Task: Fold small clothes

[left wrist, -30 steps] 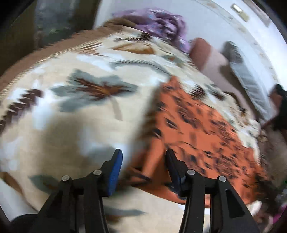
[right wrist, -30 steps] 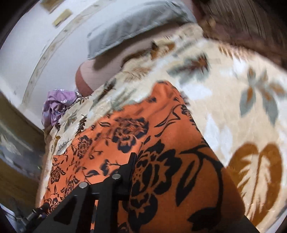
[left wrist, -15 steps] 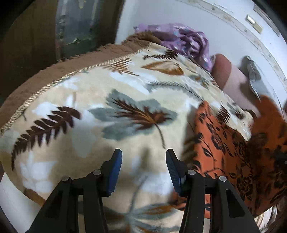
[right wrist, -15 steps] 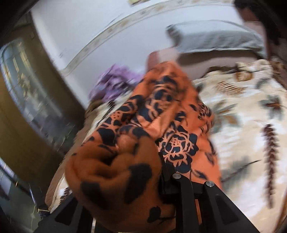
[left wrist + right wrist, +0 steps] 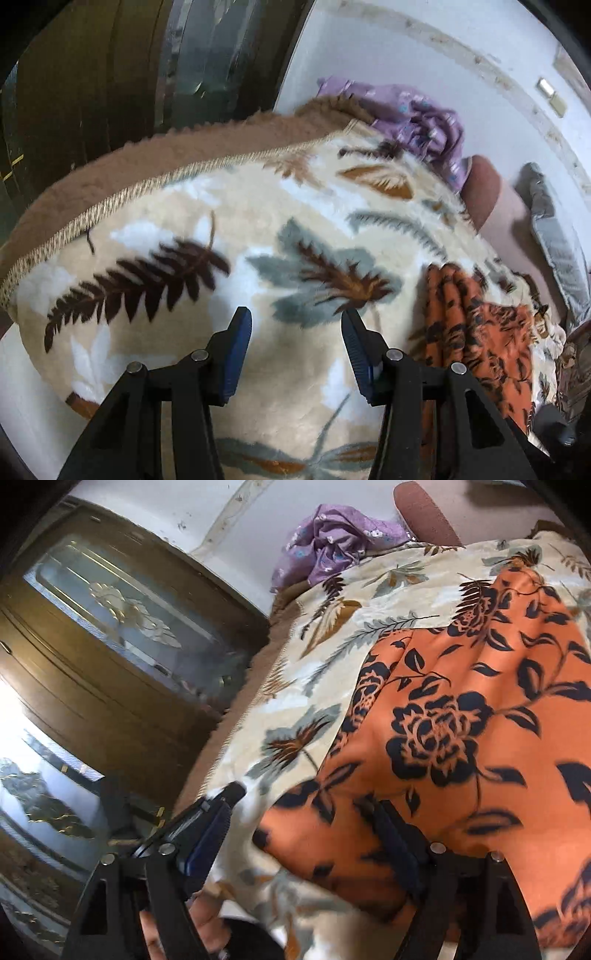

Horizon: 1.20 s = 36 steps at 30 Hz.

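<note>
The orange cloth garment printed with black roses (image 5: 461,731) is lying spread on the cream plush blanket with its brown and grey leaf pattern (image 5: 229,236), and everything else is best placed against that blanket. The right gripper (image 5: 306,823) is hanging just over the garment's near edge with its jaws standing wide; one blue-padded finger (image 5: 207,830) is off the cloth above the blanket, and the other is over the orange fabric, though I cannot tell whether it is touching. Nothing is being pinched. I judge it is lined up there so the edge can be taken for a fold.

The left gripper (image 5: 295,328) is hovering over bare blanket with its jaws also wide and nothing between them; the garment (image 5: 476,332) is showing bunched off to its right side, apart from it. It seems to be waiting where it can reach the opposite edge.

At the blanket's far end a crumpled purple flowered cloth (image 5: 332,539) is sitting against the white wall, likely another piece waiting its turn.
</note>
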{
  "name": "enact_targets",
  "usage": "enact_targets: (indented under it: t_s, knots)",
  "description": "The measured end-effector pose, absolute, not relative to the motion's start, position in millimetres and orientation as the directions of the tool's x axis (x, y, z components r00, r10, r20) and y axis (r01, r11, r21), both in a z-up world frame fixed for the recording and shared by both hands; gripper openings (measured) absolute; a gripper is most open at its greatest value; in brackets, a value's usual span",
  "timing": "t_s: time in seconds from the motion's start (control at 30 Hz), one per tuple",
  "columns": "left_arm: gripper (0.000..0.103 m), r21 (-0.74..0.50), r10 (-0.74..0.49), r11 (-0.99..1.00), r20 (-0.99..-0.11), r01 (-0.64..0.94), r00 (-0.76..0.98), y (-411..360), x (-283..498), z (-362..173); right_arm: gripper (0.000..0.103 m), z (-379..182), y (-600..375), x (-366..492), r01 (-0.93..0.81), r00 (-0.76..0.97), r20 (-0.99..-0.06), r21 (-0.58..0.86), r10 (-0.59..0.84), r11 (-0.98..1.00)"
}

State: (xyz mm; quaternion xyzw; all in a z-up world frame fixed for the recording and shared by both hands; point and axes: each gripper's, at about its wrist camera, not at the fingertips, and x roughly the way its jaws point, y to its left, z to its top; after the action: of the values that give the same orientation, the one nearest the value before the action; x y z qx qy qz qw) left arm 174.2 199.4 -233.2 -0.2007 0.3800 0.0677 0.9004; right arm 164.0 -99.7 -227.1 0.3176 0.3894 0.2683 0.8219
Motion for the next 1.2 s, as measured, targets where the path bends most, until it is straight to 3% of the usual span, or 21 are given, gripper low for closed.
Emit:
enact_targets:
  t_s: [0.07,0.13,0.17,0.23,0.3,0.43,0.5,0.57,0.63,0.77,0.97,1.2]
  knots:
    - [0.051,-0.303,-0.035,0.924,-0.673,-0.232,0.738,191,170,-224,0.082,-219,-128,150,-0.210,0.603,-0.418,0.739,0.680,0.640]
    - [0.051,-0.304,-0.067,0.939,-0.623,-0.162,0.779,177,165,-213,0.078,-212,-153,135,-0.181,0.662,-0.435,0.698,0.610,0.693]
    - [0.053,-0.307,-0.093,0.944,-0.600,-0.121,0.795,170,162,-208,0.074,-211,-165,132,-0.164,0.684,-0.447,0.676,0.577,0.718]
    - [0.059,-0.295,-0.152,0.955,-0.566,-0.027,0.810,150,157,-200,0.051,-213,-178,128,-0.111,0.707,-0.487,0.641,0.514,0.760]
    - [0.059,-0.272,-0.199,0.961,-0.550,0.051,0.811,128,152,-196,0.039,-231,-194,131,-0.025,0.691,-0.549,0.632,0.470,0.775]
    - [0.060,-0.176,-0.218,0.975,-0.612,0.138,0.760,85,156,-206,0.033,-266,-195,139,0.036,0.630,-0.626,0.614,0.459,0.788]
    - [0.060,-0.080,-0.139,0.990,-0.731,0.118,0.668,69,171,-233,0.032,-263,-197,138,0.014,0.632,-0.633,0.587,0.447,0.810]
    - [0.061,-0.105,-0.134,0.991,-0.784,0.083,0.606,72,180,-251,0.032,-251,-202,142,-0.007,0.639,-0.622,0.585,0.453,0.811]
    - [0.063,-0.135,-0.151,0.988,-0.775,0.073,0.613,77,180,-249,0.032,-238,-207,150,-0.012,0.670,-0.603,0.575,0.433,0.818]
    - [0.067,-0.059,-0.097,0.995,-0.764,0.081,0.637,70,178,-249,0.032,-224,-214,192,0.047,0.683,-0.644,0.511,0.346,0.858]
    - [0.069,-0.015,-0.079,0.995,-0.752,0.103,0.655,64,176,-253,0.033,-282,-212,280,0.167,0.516,-0.813,0.406,0.271,0.899]
    - [0.069,0.021,-0.054,0.994,-0.739,0.104,0.671,61,175,-254,0.036,-249,-205,292,0.098,0.554,-0.787,0.387,0.273,0.917]
